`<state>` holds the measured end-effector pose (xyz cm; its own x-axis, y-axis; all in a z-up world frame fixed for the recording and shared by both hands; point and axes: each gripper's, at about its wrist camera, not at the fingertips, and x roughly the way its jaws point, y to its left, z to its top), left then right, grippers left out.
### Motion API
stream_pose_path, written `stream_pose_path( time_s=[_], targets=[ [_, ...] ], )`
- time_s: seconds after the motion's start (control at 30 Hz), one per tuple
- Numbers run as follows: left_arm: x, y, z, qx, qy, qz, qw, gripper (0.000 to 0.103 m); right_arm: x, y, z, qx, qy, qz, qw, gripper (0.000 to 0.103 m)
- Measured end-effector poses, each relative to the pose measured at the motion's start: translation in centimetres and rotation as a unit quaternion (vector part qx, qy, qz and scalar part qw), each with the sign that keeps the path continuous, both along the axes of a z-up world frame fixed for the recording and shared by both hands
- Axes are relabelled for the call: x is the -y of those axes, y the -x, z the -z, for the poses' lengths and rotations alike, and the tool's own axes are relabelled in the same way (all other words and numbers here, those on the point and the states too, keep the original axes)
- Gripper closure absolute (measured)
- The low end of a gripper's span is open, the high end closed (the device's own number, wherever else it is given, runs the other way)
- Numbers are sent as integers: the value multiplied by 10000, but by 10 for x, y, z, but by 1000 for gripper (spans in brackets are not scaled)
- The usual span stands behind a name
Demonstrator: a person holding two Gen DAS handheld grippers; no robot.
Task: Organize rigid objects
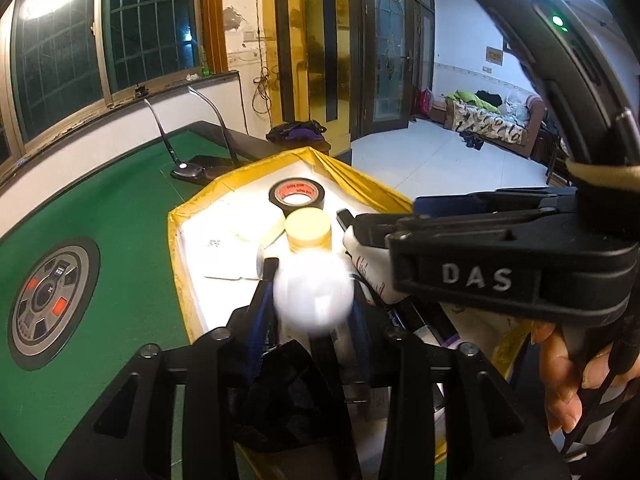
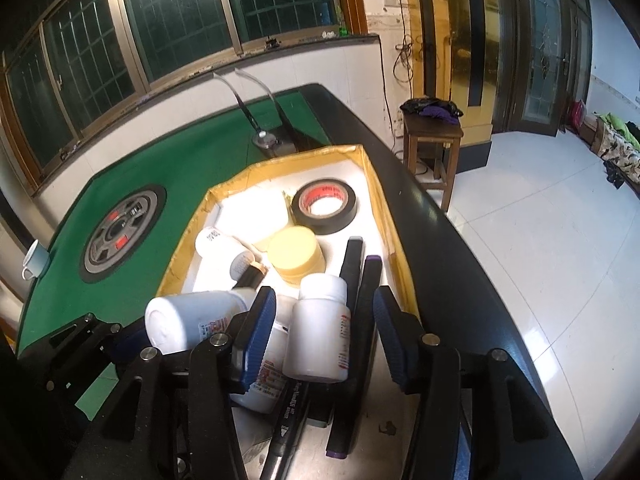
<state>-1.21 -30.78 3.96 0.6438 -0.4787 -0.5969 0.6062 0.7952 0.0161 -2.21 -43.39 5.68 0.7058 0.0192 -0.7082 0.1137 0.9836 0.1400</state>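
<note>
A yellow-rimmed tray (image 2: 384, 184) on the green table holds a black tape roll (image 2: 324, 207), a yellow-lidded jar (image 2: 294, 258), white bottles and dark markers (image 2: 354, 268). My left gripper (image 1: 314, 300) is shut on a white bottle (image 1: 314, 300), seen end-on and blurred, above the tray (image 1: 174, 232); it also shows in the right wrist view (image 2: 188, 316). My right gripper (image 2: 324, 312) is open, its blue pads (image 2: 262, 328) either side of an upright white bottle (image 2: 320, 332) without touching it. The right gripper's black body (image 1: 500, 264) crosses the left wrist view.
A gooseneck lamp base (image 2: 266, 140) stands behind the tray. A round grey panel (image 2: 120, 234) sits in the green felt. A cup (image 2: 34, 260) is at the table's left edge. A wooden stool (image 2: 432, 136) stands past the table's right rim.
</note>
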Motion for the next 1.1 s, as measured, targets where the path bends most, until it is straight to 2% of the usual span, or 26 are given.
stream_pose_path(
  time_s=[0.03,0.07,0.17,0.2,0.23,0.3,0.4,0.5,0.6,0.67,0.73,0.83,0.9,1.1],
  targets=[
    [-2,2,-2,72,17,-68,9999,48,0,1,-2,39,22,30,10000,51],
    [-6,4,-5,188,59,-156,9997,44,0,3,-5,116,73,66,9999,47],
    [-19,13,-15,475,221,-321,9981,41,0,12,-13,322,192,174,9991,43],
    [-22,12,-16,515,244,-357,9977,38,1,15,-15,373,196,208,9989,40],
    [-26,14,-18,560,277,-409,9972,31,1,19,-17,439,185,251,9985,35],
    [-36,18,-20,609,399,-523,9960,25,0,27,-18,576,173,322,9977,32],
    [-52,23,-22,561,592,-706,9942,25,-3,39,-18,678,226,476,9963,32],
    [-64,30,-20,529,546,-811,9938,25,-6,55,-17,761,252,767,9938,31],
    [-72,40,-16,607,278,-935,9934,24,-15,76,-14,921,353,1072,9893,30],
    [-76,46,-13,687,142,-972,9928,24,-22,91,-10,1059,266,1251,9861,23],
    [-81,50,-7,620,33,-976,9933,24,-32,103,-4,1194,292,1405,9824,23],
    [-89,49,-4,484,44,-1013,9937,24,-49,105,-2,1227,551,1259,9829,22],
    [-91,53,-5,571,-1,-1070,9926,24,-59,101,-4,1213,726,1159,9831,22],
    [-97,67,-16,975,95,-1004,9901,24,-69,98,-3,1197,459,780,9887,18]
  ],
)
